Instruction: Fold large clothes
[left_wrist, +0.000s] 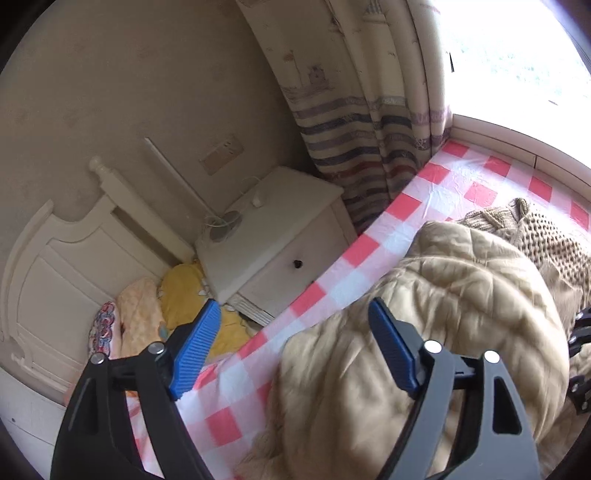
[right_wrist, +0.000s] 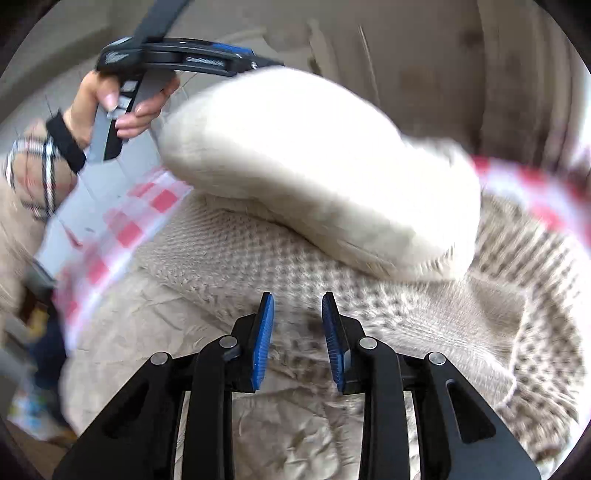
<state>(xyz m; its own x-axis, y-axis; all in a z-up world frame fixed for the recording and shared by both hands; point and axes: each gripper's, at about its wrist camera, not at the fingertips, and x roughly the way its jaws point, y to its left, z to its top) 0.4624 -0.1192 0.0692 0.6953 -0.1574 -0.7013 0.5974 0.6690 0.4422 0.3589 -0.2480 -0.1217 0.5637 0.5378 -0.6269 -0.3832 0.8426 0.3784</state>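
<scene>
Left tool (left_wrist: 291, 347): blue ribbed pads spread wide, nothing between them. It hangs above the edge of a surface covered with a red-and-white checked cloth (left_wrist: 436, 195). One pad sits over the cloth edge, the other over the tan quilted coat (left_wrist: 443, 302), which lies bunched on the cloth. A knitted beige garment (left_wrist: 546, 236) lies against the coat on its far side.

Right tool (right_wrist: 297, 339): pads parted by a narrow gap, empty, poised over the knitted garment (right_wrist: 369, 288) and the quilted coat (right_wrist: 155, 332). Contact with the fabric cannot be judged. A cream fleece bundle (right_wrist: 314, 166) rests on top of the knit, blurred. The person's left hand (right_wrist: 122, 99) grips the left tool's handle at upper left in the right wrist view.

Background, left wrist view: white nightstand (left_wrist: 273, 236), striped curtain (left_wrist: 362, 122), white headboard (left_wrist: 62, 251), yellow bedding (left_wrist: 184, 288) beside the nightstand.
</scene>
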